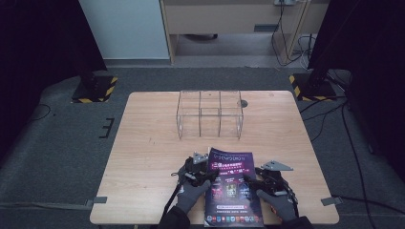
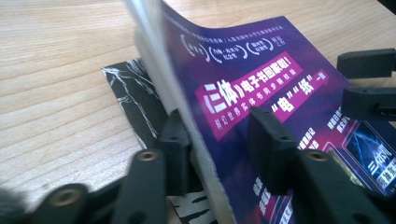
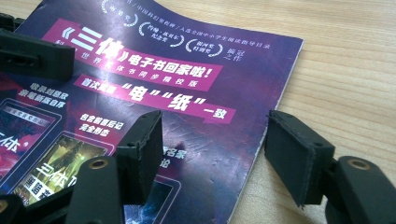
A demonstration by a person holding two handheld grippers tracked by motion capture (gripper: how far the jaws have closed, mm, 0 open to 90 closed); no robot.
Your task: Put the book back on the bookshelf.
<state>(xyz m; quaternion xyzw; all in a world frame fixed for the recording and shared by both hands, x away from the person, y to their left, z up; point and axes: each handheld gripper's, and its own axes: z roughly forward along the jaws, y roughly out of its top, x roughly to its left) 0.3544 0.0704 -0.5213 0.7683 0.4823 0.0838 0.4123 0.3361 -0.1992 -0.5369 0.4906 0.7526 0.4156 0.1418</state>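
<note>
A purple-covered book (image 1: 232,186) lies at the table's front edge between my two grippers. My left gripper (image 1: 210,172) is open and straddles the book's left edge. There the cover and a block of pages (image 2: 187,93) are lifted between its jaws (image 2: 219,140), above a black-and-white patterned sheet (image 2: 130,93) that lies flat on the wood. My right gripper (image 1: 250,180) is open at the book's right edge. One of its jaws stands over the cover (image 3: 187,93) and the other over bare wood (image 3: 215,144).
A clear acrylic box (image 1: 210,113) with several compartments stands at the middle back of the wooden table (image 1: 153,143). A round cable hole (image 1: 244,102) lies just right of it. Stand feet with yellow-black stripes (image 1: 95,88) sit on the floor beyond both far corners.
</note>
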